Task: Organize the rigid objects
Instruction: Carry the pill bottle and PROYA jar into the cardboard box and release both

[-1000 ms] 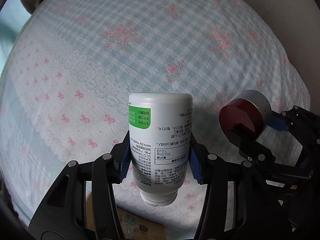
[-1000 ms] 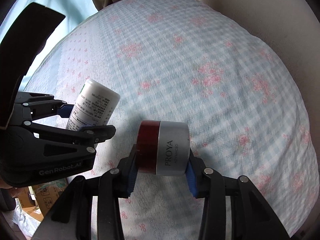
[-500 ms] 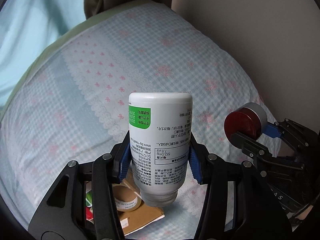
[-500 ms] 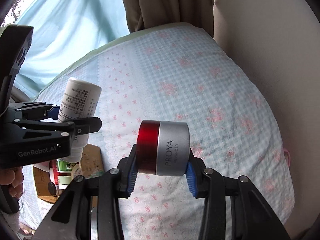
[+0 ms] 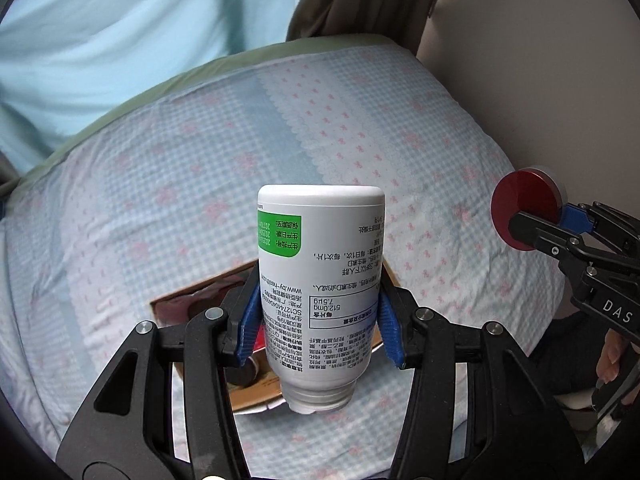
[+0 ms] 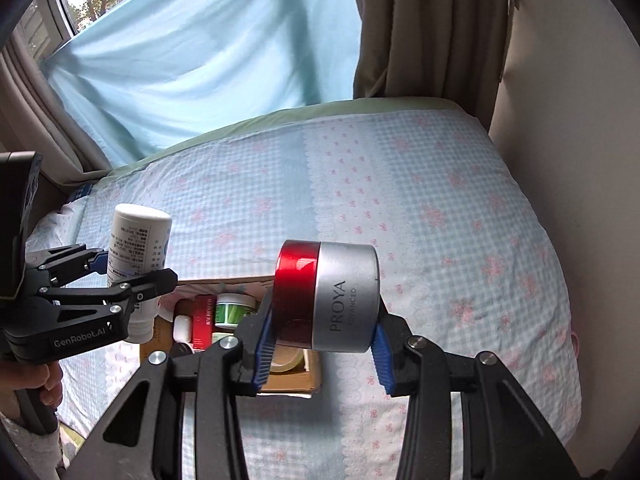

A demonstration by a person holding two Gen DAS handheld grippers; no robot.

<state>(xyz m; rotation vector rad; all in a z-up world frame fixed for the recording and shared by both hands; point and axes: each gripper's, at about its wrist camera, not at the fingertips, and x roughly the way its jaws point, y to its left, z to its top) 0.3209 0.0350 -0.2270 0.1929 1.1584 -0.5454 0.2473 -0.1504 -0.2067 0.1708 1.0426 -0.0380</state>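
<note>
My left gripper is shut on a white pill bottle with a green label, held upside down in the air above a cardboard box on the bed. My right gripper is shut on a red and silver PROYA cream jar, held on its side above the same box. In the right wrist view the left gripper and its bottle are at the left. In the left wrist view the right gripper and the jar are at the right.
The box holds several small items: a green-lidded jar, a red packet, a tape roll. The bed has a blue checked sheet. A beige wall, brown curtain and blue drape stand behind.
Both grippers have pulled back and up from the bed with their objects. The cardboard box has come into fuller view beneath them. The grips are unchanged.
</note>
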